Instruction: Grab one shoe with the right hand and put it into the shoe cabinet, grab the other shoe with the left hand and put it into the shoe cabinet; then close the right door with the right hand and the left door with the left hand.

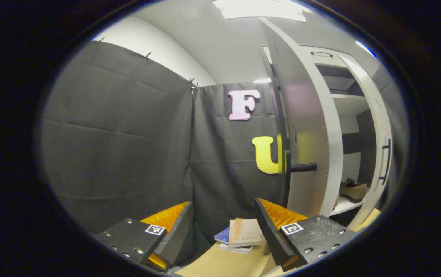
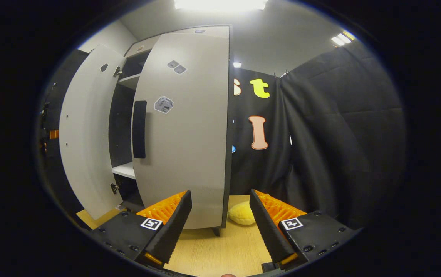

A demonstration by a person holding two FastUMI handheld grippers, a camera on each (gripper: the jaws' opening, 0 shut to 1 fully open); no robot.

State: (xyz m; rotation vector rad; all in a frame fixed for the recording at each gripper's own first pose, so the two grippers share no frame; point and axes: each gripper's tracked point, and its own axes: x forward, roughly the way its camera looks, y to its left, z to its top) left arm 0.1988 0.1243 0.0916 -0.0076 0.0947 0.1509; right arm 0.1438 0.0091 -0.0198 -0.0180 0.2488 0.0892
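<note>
Left gripper point(image 1: 224, 227) spread wide, empty, above a stack of books point(image 1: 241, 235) on the table point(image 1: 220, 265). Right gripper point(image 2: 220, 217) also wide, empty (yellow plush point(image 2: 242, 213) beyond it). Farther: shoe cabinet point(image 1: 332, 127), both doors ajar; one brown shoe point(image 1: 353, 190) on its lower shelf.

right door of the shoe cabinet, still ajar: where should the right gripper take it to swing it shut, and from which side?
Probably the dark vertical handle on the right door, beside its free edge and far from the hinges. Approach from the front, the open right gripper spanning the bar across its width; the bar is narrow and upright. Pushing flat on the outer face near it could also do.
</note>
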